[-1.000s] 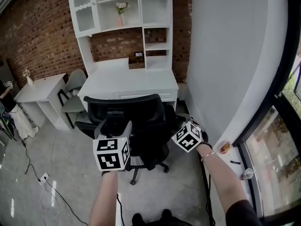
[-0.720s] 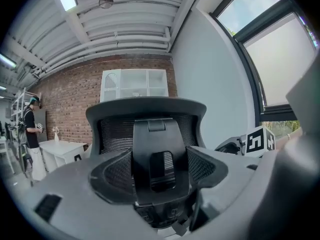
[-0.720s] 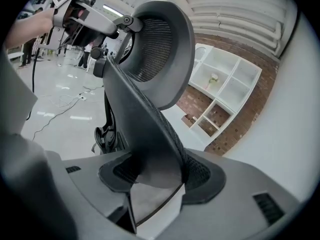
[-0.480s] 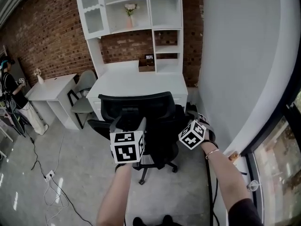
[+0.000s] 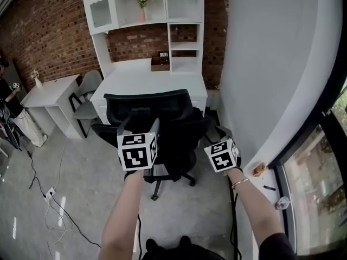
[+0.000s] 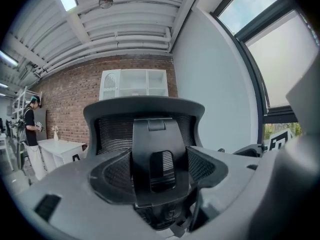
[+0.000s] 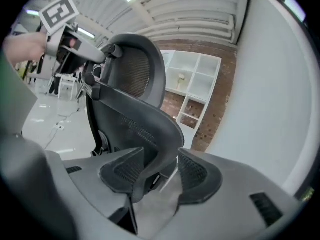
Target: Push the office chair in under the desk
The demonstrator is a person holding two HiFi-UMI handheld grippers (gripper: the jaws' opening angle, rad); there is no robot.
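Observation:
A black mesh office chair (image 5: 162, 118) stands with its back to me, in front of the white desk (image 5: 146, 83). My left gripper (image 5: 139, 126) is at the middle of the chair's back. In the left gripper view its pads (image 6: 112, 169) sit against both sides of the black plastic spine (image 6: 161, 156), so the left gripper (image 6: 160, 168) is shut on it. My right gripper (image 5: 217, 135) is at the chair's right side. Its jaws are closing around the curved edge of the backrest (image 7: 145, 119). In the right gripper view a gap shows between that edge and one pad of the right gripper (image 7: 161, 173).
A white hutch (image 5: 143, 7) with a vase stands on the desk against the brick wall. A smaller white desk (image 5: 49, 93) and a grey chair (image 5: 85, 104) are at the left, near a person (image 5: 8, 99). Cables and a power strip (image 5: 50, 193) lie on the floor. A white wall (image 5: 271, 64) is close on the right.
Both grippers have stayed at the chair's back. The chair's top edge now reaches the desk's front edge. The view has shifted.

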